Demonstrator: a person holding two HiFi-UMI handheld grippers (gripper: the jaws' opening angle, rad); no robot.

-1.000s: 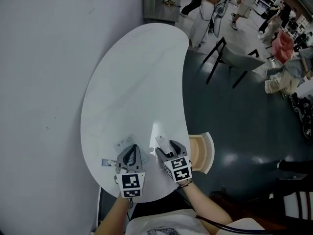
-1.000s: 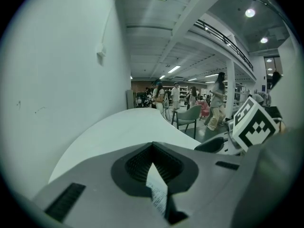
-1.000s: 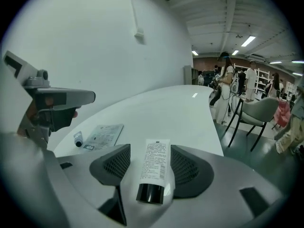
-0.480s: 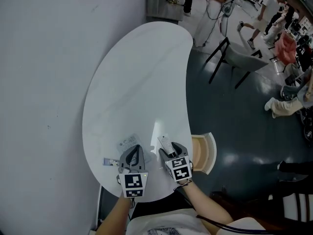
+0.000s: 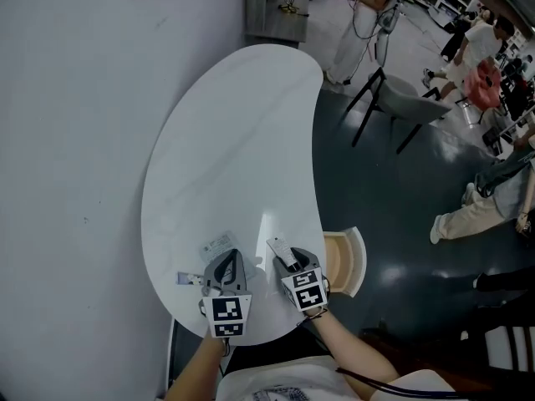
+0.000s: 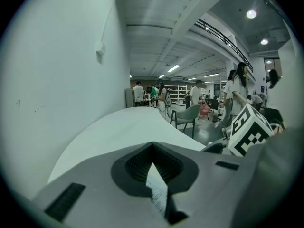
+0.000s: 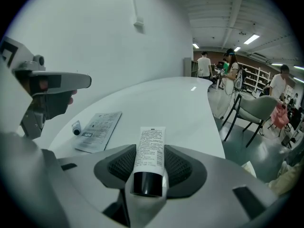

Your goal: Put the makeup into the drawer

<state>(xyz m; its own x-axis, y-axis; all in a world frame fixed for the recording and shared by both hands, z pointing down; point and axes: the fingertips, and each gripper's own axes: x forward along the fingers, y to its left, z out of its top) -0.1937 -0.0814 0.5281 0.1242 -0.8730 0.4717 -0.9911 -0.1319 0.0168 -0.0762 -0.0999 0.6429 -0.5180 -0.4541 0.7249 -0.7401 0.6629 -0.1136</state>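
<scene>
A: Where's the makeup sitting?
B: The tube [image 7: 150,148] is lying between my right claw's [image 5: 288,261] pads, cap toward the camera, far end sticking out over the table [image 5: 234,140]. The jaws are closing on it, pads touching both sides.
A: Left claw?
B: My left claw [image 5: 224,264] is pinching a thin printed strip [image 6: 156,191], jaws together on it, hovering over the near table edge.
A: Drawer?
B: The drawer [image 5: 341,261] is standing pulled out at the table's right edge, just beside my right claw, pale wood floor showing. The tube isn't in it yet.
A: Anything else lying out?
B: A flat sachet [image 7: 98,129] and a small tube [image 7: 76,127] are lying just beside each other on the table, ahead of the left claw.
</scene>
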